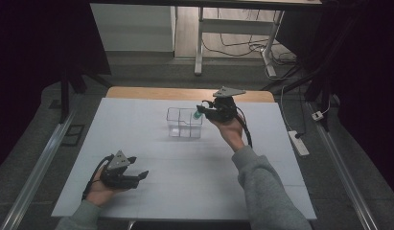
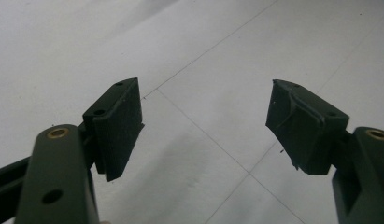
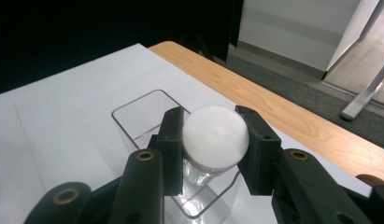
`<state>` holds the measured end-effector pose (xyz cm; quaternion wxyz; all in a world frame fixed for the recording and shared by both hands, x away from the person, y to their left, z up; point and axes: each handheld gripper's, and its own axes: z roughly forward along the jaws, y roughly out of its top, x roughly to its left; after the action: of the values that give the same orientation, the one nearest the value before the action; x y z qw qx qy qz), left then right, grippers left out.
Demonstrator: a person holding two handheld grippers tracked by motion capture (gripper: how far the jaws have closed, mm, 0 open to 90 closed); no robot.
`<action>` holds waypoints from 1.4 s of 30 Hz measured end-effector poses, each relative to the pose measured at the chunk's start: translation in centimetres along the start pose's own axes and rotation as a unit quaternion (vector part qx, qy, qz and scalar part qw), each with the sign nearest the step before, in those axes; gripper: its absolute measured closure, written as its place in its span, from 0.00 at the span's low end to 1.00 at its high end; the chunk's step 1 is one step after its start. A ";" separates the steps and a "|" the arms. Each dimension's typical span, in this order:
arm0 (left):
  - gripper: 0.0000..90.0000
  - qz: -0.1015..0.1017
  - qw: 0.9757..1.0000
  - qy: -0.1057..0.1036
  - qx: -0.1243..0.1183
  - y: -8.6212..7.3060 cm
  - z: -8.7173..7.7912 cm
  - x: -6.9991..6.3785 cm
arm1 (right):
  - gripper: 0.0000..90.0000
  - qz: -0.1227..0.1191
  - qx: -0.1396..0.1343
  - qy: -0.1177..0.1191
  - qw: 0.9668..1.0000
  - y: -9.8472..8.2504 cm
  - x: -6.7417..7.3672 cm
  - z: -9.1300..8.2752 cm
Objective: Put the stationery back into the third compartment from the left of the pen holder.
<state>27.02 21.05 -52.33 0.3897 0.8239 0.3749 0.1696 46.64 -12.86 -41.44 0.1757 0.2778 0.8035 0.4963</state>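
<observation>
My right gripper is shut on a small round container with a white top, which looks teal from above. It hangs over the right part of a clear plastic box at the far middle of the white table top. In the right gripper view the two jaws clamp the container's sides, and the box's rim lies just below. At the near left my left gripper rests low over the table, open, with only bare white surface between its pads.
The white sheet covers the table, and a strip of wood shows along its far edge. A power strip lies on the floor to the right. Metal desk legs stand beyond the table.
</observation>
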 end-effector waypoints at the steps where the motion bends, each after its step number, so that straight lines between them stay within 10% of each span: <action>1: 0.29 0.001 1.000 0.000 0.001 0.0 0.0 0.0 | 0.71 0.000 0.003 0.000 1.000 -0.1 -0.1 0.2; 15: 0.29 0.001 1.000 -0.002 0.001 -0.1 0.1 0.1 | 0.63 0.016 0.025 0.012 0.999 -0.9 -0.2 1.5; 42: 0.29 -0.002 1.000 0.002 0.000 -0.1 0.1 0.2 | 0.48 0.005 0.013 0.006 1.000 -5.1 -0.5 -4.7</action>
<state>27.14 21.20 -52.44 0.3889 0.8230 0.3773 0.1707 43.04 -18.30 -43.89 0.1644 0.2813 0.8094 0.4886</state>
